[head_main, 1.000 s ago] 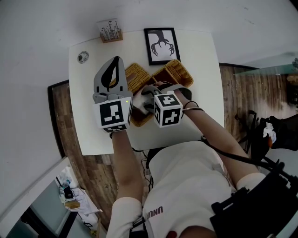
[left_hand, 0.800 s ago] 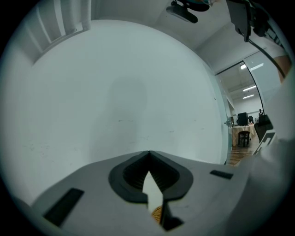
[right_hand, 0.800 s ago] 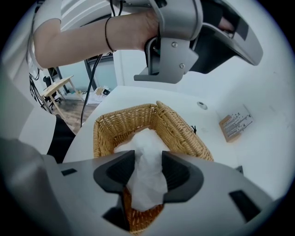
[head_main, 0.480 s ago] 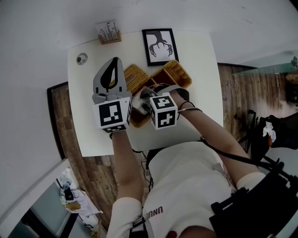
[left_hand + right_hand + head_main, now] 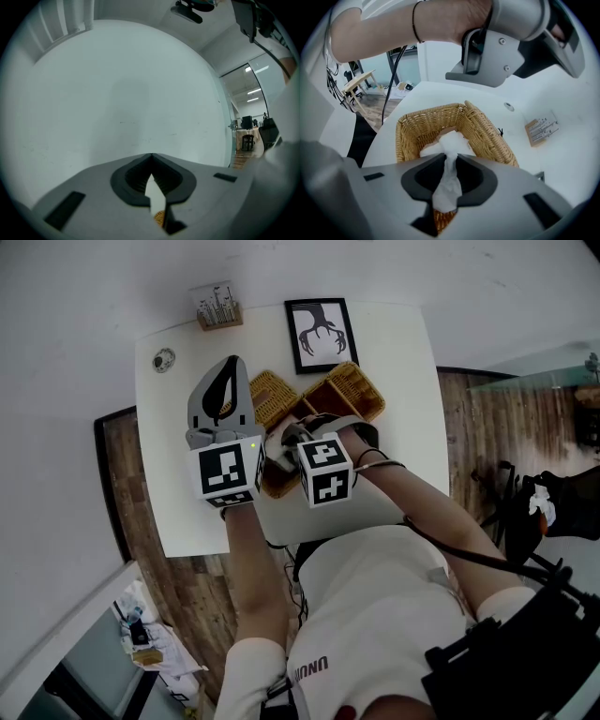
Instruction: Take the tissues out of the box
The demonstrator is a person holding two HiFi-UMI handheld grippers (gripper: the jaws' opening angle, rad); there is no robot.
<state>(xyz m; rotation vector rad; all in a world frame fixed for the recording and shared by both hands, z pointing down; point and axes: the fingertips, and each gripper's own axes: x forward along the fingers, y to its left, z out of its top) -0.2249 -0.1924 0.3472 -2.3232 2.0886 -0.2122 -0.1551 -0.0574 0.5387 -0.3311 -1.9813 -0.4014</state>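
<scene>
The right gripper point(image 5: 451, 155) has just been closing its jaws and now pinches a white tissue point(image 5: 448, 185) (its far end lies in the wicker basket point(image 5: 410, 129)). The left gripper point(image 5: 151, 156) hovers level, jaws pressed together on nothing.

Office with distant desks point(image 5: 244, 137), monitors point(image 5: 246, 122)

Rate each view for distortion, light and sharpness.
Head view: evenly lit, sharp, table edges bowed by the wide lens. Left gripper view: fisheye circle with black corners, mostly a pale wall. Right gripper view: same fisheye; basket crisp, the near tissue slightly soft.
</scene>
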